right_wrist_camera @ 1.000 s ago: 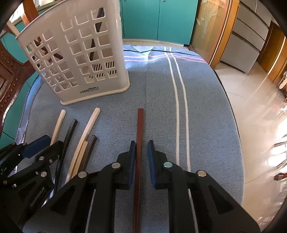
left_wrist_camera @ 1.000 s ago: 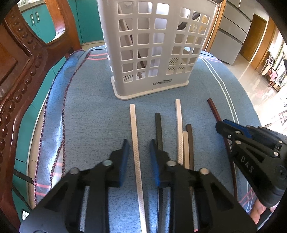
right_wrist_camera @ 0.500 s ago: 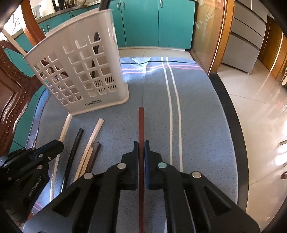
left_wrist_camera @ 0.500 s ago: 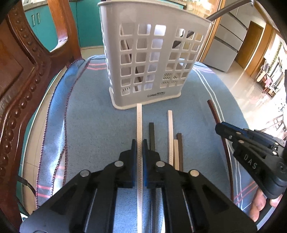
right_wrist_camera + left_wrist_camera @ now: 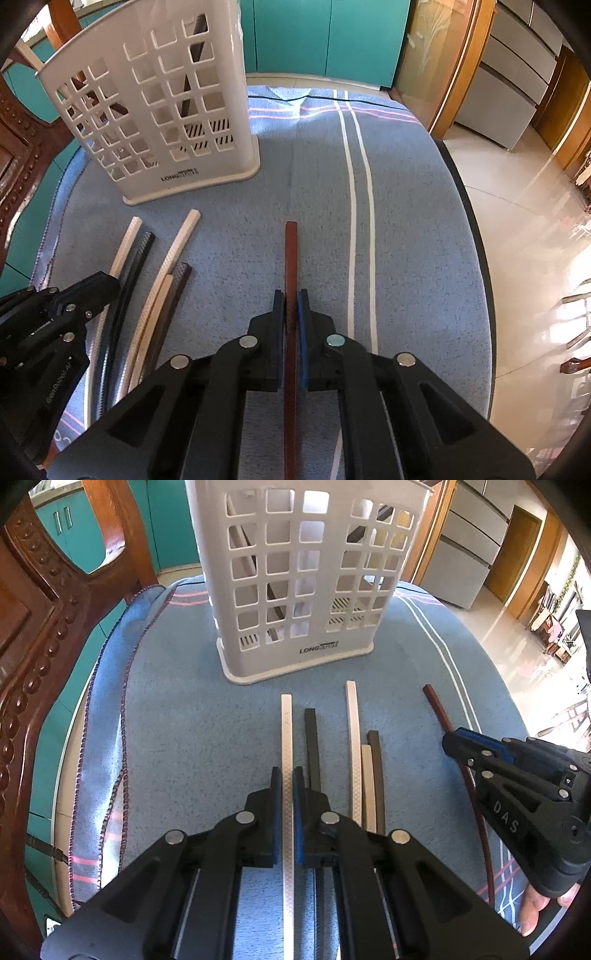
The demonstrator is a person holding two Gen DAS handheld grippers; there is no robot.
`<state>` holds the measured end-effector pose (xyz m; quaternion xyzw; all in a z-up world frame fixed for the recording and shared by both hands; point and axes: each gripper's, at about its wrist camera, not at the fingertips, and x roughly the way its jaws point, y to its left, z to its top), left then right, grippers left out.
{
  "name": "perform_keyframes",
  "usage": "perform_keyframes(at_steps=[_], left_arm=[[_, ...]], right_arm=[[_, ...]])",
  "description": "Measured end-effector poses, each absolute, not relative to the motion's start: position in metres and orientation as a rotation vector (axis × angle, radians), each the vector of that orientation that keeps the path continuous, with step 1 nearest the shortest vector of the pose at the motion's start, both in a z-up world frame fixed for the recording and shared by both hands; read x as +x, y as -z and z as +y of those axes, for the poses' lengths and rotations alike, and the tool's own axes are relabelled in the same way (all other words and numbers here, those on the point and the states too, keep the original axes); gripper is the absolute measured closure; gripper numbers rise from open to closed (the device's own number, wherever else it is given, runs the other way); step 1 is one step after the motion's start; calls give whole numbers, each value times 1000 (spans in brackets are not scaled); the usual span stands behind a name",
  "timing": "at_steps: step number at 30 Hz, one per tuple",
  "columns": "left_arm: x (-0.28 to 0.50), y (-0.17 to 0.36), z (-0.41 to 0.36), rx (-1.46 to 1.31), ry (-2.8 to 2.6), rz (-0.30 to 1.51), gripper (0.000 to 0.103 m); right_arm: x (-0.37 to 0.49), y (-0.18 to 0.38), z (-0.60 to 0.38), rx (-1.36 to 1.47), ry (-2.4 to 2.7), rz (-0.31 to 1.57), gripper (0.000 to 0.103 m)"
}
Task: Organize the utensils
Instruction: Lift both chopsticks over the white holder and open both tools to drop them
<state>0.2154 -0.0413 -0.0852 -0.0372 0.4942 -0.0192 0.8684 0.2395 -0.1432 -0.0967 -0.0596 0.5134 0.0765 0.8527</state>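
Left gripper (image 5: 287,781) pinches a white chopstick (image 5: 286,716) — right gripper (image 5: 291,304), jaws just easing, pinches a reddish-brown chopstick (image 5: 290,251).

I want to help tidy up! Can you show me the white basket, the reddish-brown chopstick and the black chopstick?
white basket (image 5: 295,590), left wrist view, front wall.
reddish-brown chopstick (image 5: 291,254), right wrist view, upper shaft.
black chopstick (image 5: 311,738), left wrist view, upper shaft.

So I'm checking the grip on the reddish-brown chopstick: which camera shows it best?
The right wrist view: the reddish-brown chopstick runs straight between the right gripper pads, shut on it. The left wrist view shows it only sideways, partly hidden behind that gripper.
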Motion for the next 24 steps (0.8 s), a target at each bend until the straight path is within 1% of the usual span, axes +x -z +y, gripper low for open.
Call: perform_keyframes(at_steps=[2,6,7,8,12,15,17,20,24], left_arm=[[217,85,-41,-76,41,1036,96],[217,84,-42,-75,44,1032,96],[216,84,-42,-77,44,1028,96],[215,82,-42,-78,43,1022,96],[210,71,-38,-88,39,986,96],[202,56,-34,-100,46,945,96],[192,38,-33,-105,58,895,96],[171,-3,-27,-117,84,784,96],[144,-70,-9,-155,129,601,96]], right_arm=[[238,97,-141,-147,-156,1076,88],[235,99,-139,-170,-156,1064,87],[231,99,-136,-173,-156,1061,90],[230,99,-136,-169,-164,1059,97],[221,87,-136,-123,-189,1024,97],[214,66,-145,-70,-222,980,97],[205,45,-152,-24,-264,932,97],[190,16,-164,36,-319,865,96],[165,-36,-183,119,-381,745,96]])
